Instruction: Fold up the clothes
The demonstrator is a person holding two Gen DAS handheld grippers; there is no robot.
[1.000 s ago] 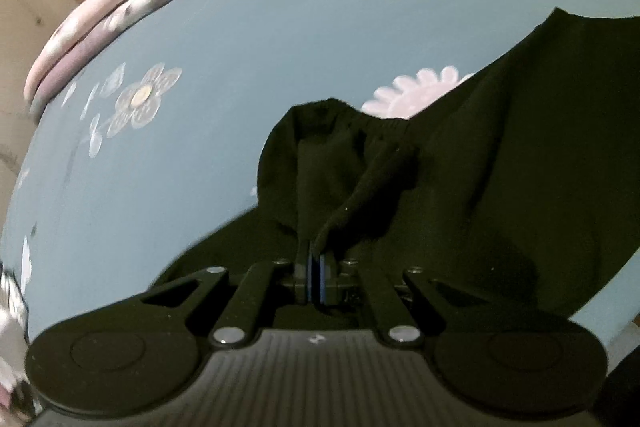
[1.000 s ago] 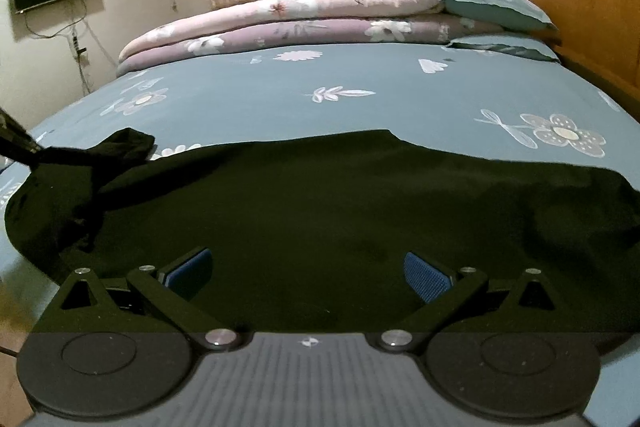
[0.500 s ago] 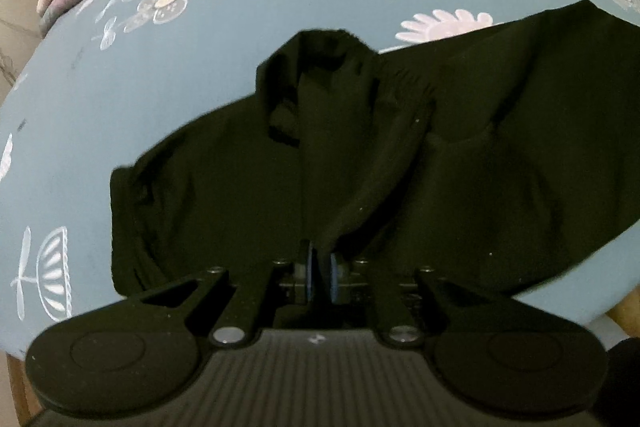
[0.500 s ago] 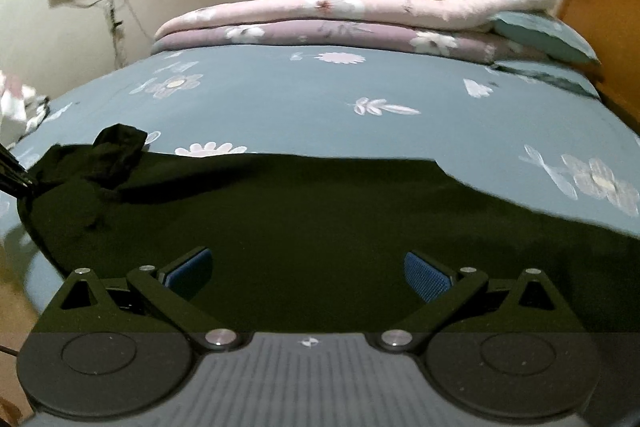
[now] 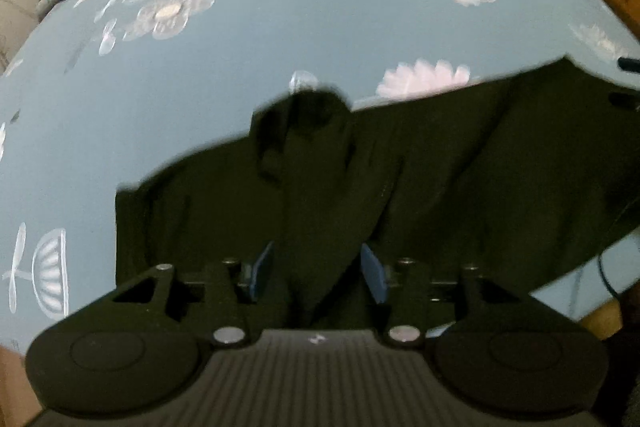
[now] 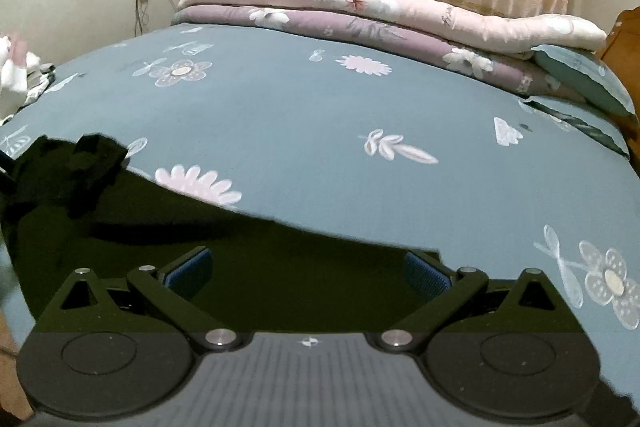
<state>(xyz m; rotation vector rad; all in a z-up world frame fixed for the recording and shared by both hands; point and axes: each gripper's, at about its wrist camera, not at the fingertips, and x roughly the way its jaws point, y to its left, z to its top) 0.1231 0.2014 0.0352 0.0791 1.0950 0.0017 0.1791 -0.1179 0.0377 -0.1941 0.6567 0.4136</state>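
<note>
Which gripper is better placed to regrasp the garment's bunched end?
Left. The left gripper has just opened right over the bunched end of the black garment; the right gripper stands open over its flat middle.

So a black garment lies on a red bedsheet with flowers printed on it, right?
Not quite. The right wrist view shows the bedsheet is blue, not red. The rest holds: the black garment lies on it, and it has flowers printed on it.

No readable text, label, brand, number or sign shows in either view.
</note>
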